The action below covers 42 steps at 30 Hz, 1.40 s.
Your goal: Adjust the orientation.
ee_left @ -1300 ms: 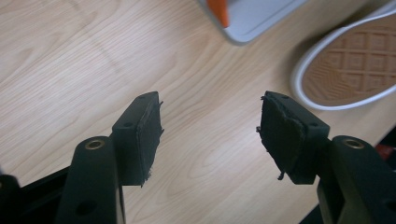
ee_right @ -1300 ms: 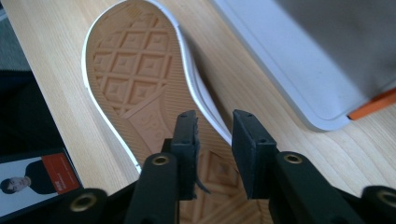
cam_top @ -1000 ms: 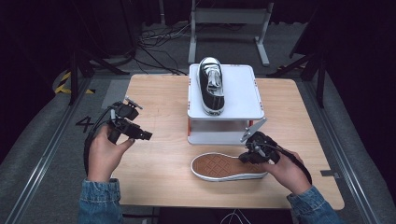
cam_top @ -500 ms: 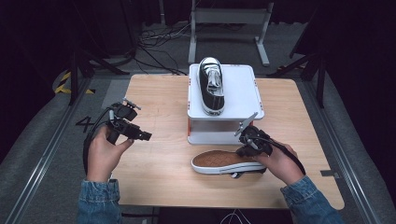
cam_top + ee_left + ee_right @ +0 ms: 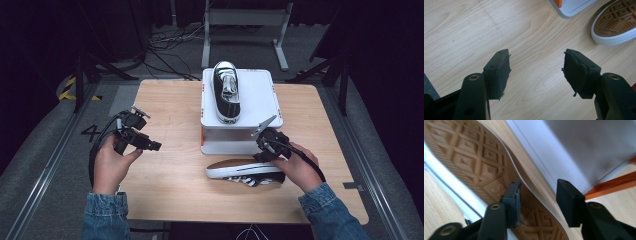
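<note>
A black-and-white sneaker stands upright on a white box at the table's middle. Its mate lies on its side in front of the box, brown sole turned up and toward the box. My right gripper is at that shoe's heel end. Its jaws have just been opening and stand apart; the sole's white rim runs between them without being pressed. My left gripper hovers open over bare wood at the left, with nothing between its pads.
The wooden table has bare room at the left and front. The box has an orange part at its foot, close to my right gripper. Its corner and the lying shoe's toe show in the left gripper view. Stands and cables lie beyond the table.
The right gripper went from shut to open and shifted a little left toward the box. The lying shoe tipped from sole-up onto its side. The left hand stayed put.
</note>
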Each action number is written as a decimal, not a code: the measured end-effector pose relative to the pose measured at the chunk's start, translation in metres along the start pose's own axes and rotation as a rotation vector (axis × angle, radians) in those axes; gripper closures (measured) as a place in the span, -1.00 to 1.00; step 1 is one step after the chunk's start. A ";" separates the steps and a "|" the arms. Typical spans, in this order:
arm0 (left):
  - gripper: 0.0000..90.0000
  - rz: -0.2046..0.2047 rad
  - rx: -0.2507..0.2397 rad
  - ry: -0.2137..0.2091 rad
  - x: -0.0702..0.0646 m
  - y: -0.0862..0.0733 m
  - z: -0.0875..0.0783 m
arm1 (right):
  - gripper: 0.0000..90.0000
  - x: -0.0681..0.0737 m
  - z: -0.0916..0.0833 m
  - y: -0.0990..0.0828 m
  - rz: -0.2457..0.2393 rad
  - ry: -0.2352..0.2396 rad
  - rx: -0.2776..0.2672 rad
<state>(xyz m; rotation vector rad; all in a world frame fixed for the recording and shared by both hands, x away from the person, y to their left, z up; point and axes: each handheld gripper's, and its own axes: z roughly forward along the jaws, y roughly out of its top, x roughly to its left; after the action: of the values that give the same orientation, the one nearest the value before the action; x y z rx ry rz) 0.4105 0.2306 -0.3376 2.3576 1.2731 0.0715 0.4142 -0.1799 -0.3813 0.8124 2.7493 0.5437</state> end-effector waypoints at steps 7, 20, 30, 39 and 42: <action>-0.15 0.002 0.014 0.000 0.001 0.001 0.006 | -0.21 0.013 -0.025 -0.010 -0.016 0.088 -0.026; -0.15 -0.001 0.016 -0.014 0.001 0.001 0.008 | -0.54 0.023 -0.010 -0.003 -0.153 0.026 0.014; -0.17 -0.005 0.029 -0.033 0.002 0.001 0.013 | -0.09 0.024 -0.002 -0.012 -0.187 -0.003 0.050; -0.18 -0.012 0.028 -0.040 0.003 0.001 0.015 | 0.28 0.025 0.011 -0.015 -0.231 0.009 0.087; -0.18 -0.008 0.031 -0.044 0.003 0.001 0.016 | 0.57 0.024 0.010 -0.013 -0.223 -0.018 0.086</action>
<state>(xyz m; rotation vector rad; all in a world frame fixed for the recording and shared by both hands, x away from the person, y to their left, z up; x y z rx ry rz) 0.4170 0.2273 -0.3519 2.3673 1.2712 -0.0023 0.3911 -0.1742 -0.3982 0.5148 2.8140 0.3742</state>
